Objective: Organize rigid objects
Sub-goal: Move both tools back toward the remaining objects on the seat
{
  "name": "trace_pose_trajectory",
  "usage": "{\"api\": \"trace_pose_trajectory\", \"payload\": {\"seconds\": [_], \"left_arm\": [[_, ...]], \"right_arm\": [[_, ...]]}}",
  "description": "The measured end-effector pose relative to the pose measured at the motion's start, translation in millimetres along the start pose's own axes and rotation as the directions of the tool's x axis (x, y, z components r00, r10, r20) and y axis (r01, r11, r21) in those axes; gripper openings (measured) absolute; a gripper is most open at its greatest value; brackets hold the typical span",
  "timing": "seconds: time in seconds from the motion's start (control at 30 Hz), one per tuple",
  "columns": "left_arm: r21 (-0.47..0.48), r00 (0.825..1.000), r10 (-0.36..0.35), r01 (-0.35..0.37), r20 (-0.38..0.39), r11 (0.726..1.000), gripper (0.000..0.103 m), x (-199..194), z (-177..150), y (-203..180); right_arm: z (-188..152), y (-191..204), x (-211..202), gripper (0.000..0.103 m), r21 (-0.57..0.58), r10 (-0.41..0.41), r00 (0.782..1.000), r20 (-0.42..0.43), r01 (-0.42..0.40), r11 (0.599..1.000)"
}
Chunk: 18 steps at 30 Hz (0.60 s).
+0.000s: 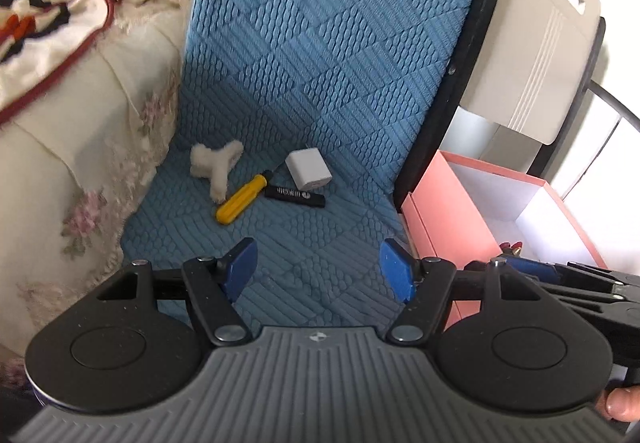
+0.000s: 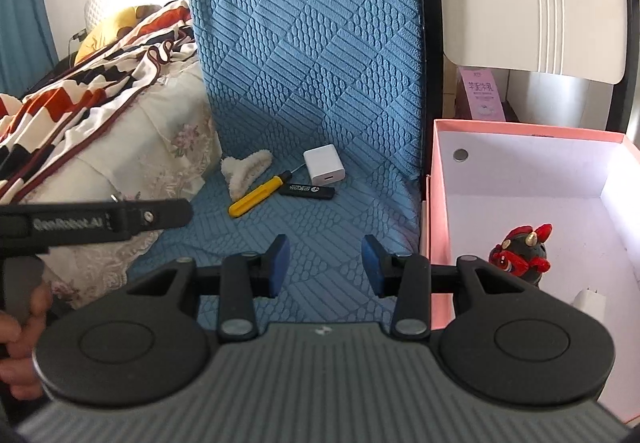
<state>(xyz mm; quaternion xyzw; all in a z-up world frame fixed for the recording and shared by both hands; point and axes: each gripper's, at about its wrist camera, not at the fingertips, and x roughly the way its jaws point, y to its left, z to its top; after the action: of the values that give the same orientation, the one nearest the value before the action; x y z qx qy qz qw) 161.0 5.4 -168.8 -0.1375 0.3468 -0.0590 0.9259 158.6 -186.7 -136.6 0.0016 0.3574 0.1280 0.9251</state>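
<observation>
On the blue quilted cover [image 1: 320, 83] lie a yellow screwdriver [image 1: 240, 199], a white charger block [image 1: 308, 171], a black stick with white print [image 1: 294, 196] and a fluffy white clip [image 1: 214, 167]. The same group shows in the right wrist view: screwdriver [image 2: 256, 197], charger [image 2: 323, 165], black stick [image 2: 307, 190], clip [image 2: 244, 169]. My left gripper [image 1: 320, 269] is open and empty, short of them. My right gripper [image 2: 325, 265] is open more narrowly, also empty. The pink box [image 2: 436, 203] to the right holds a red-and-black figurine [image 2: 522, 253] and a small white plug [image 2: 588, 301].
A cream floral quilt [image 1: 80, 163] and a striped blanket [image 2: 80, 83] lie left of the blue cover. A beige headboard panel [image 1: 540, 55] stands behind the pink box [image 1: 452, 215]. The left gripper's body [image 2: 100, 221] and a hand [image 2: 24, 339] cross the right view's left side.
</observation>
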Motion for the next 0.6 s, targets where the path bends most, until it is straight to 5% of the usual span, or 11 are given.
{"api": "trace_pose_trajectory", "payload": {"seconds": [0.6], "left_arm": [[-0.014,0.996,-0.014,0.013,-0.087,1.000,0.073,84,11,27]], "right_arm": [[26,-5,54,0.043,0.061,0.058,0.997,-0.043,-0.055,0.997]]}}
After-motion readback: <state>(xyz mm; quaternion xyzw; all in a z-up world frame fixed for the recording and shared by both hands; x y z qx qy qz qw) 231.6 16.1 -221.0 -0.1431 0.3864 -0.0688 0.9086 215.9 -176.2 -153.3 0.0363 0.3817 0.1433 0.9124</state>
